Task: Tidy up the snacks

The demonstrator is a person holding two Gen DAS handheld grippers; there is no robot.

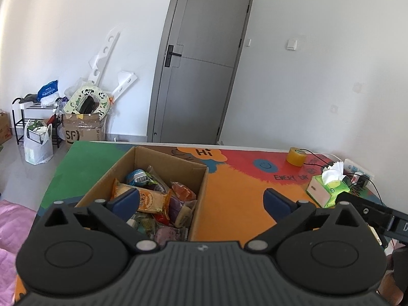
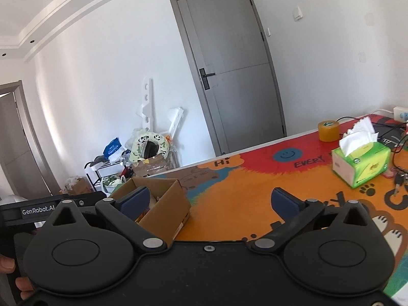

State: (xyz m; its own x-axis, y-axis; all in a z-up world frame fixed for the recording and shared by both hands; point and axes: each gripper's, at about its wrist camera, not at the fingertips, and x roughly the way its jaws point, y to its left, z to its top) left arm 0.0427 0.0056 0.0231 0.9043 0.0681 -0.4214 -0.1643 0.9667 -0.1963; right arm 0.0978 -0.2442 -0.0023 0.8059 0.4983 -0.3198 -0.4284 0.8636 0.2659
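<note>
An open cardboard box (image 1: 197,176) stands on the colourful table mat, holding several wrapped snacks (image 1: 153,199), among them an orange packet and purple ones. My left gripper (image 1: 200,201) hangs open over the box's near right corner, its left finger above the snacks and nothing between the pads. In the right wrist view the same box (image 2: 168,204) sits at lower left. My right gripper (image 2: 210,201) is open and empty, above the orange mat just right of the box. The left gripper's body (image 2: 38,210) shows at the far left.
A green tissue box (image 2: 362,162) and a roll of yellow tape (image 2: 328,130) stand at the table's far right, beside cables, keys (image 2: 399,181) and a power strip (image 2: 400,113). A grey door (image 1: 201,71), cartons and bags are behind the table.
</note>
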